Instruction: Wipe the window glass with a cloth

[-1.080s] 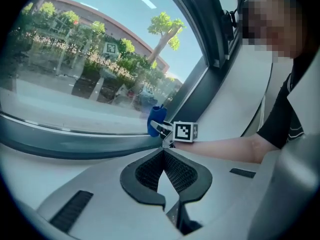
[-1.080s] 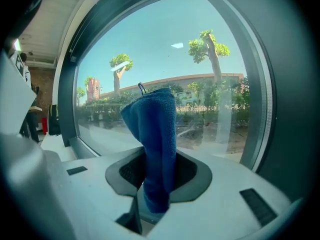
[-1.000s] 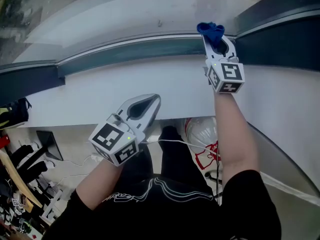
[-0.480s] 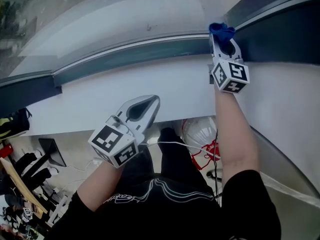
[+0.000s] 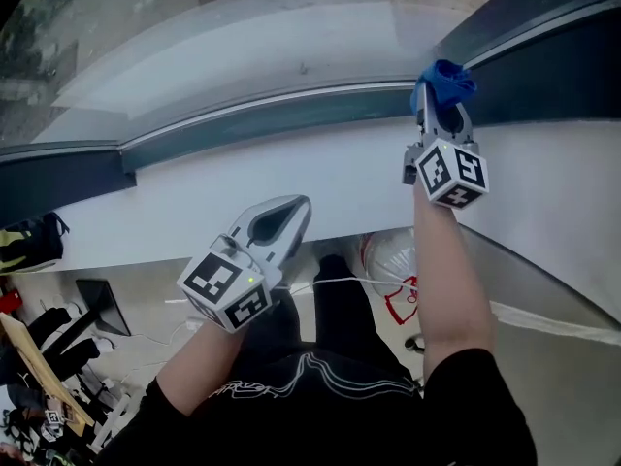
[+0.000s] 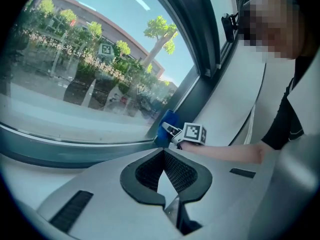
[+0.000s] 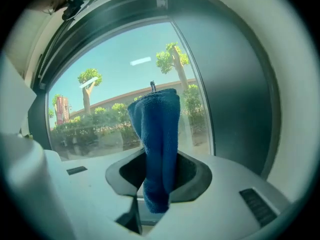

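Wiping step at the lower right corner of the pane. The right gripper (image 5: 441,105) is clamped on a folded blue terry cloth (image 5: 443,80); in the right gripper view its jaws are narrow, pinching the cloth (image 7: 158,134) at mid-length, so that a thick fold stands up beyond the tips and a short tail hangs below.

The cloth sits at the far right, where the dark grey bottom frame (image 5: 252,115) meets the dark upright post (image 7: 235,94), against or just short of the large clear window glass (image 5: 233,37); contact with the pane cannot be confirmed.

The left gripper (image 5: 279,217) hovers nearer and to the left, over the white sill (image 5: 320,168); its jaws are closed together with nothing between them, and it looks across at the glass (image 6: 75,59) and the cloth (image 6: 167,123).

To do the step well, probably: lead with the soft fold, never the hard tips; press lightly and evenly; start in the corner and draw leftward along the frame; overlap each pass; keep the grip firm so that the cloth does not slip out.
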A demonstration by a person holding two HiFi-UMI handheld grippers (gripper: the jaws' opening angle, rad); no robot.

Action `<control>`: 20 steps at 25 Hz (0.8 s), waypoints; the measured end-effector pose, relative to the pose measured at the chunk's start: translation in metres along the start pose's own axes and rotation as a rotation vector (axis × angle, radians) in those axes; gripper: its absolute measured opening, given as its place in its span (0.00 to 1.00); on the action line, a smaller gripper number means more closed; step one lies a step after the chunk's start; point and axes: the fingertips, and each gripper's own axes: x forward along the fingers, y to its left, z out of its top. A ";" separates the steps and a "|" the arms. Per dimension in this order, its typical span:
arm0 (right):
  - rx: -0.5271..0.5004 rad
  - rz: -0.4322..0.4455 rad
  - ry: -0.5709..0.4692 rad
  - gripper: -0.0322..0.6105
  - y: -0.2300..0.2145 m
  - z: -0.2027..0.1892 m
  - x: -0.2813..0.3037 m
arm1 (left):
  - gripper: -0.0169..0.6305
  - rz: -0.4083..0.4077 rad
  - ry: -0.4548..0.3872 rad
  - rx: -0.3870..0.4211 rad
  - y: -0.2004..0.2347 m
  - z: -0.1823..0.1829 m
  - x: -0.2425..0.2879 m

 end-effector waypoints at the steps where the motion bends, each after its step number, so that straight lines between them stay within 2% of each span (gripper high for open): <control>1: 0.000 0.013 -0.014 0.20 0.018 0.015 -0.014 | 0.03 -0.013 -0.004 0.002 -0.004 0.005 -0.014; 4: -0.009 0.095 -0.036 0.19 0.088 0.053 -0.063 | 0.03 -0.059 -0.013 0.029 -0.013 0.023 -0.062; 8: -0.013 0.247 -0.010 0.19 0.201 0.095 -0.140 | 0.03 -0.130 -0.004 0.104 -0.019 0.051 -0.137; 12: 0.039 0.401 0.052 0.19 0.301 0.138 -0.220 | 0.03 -0.158 -0.026 0.108 -0.037 0.082 -0.223; 16: 0.065 0.524 0.064 0.20 0.377 0.182 -0.285 | 0.03 -0.178 -0.060 0.169 -0.070 0.112 -0.305; 20: 0.014 0.704 0.090 0.20 0.430 0.219 -0.335 | 0.03 -0.168 -0.151 0.229 -0.111 0.148 -0.365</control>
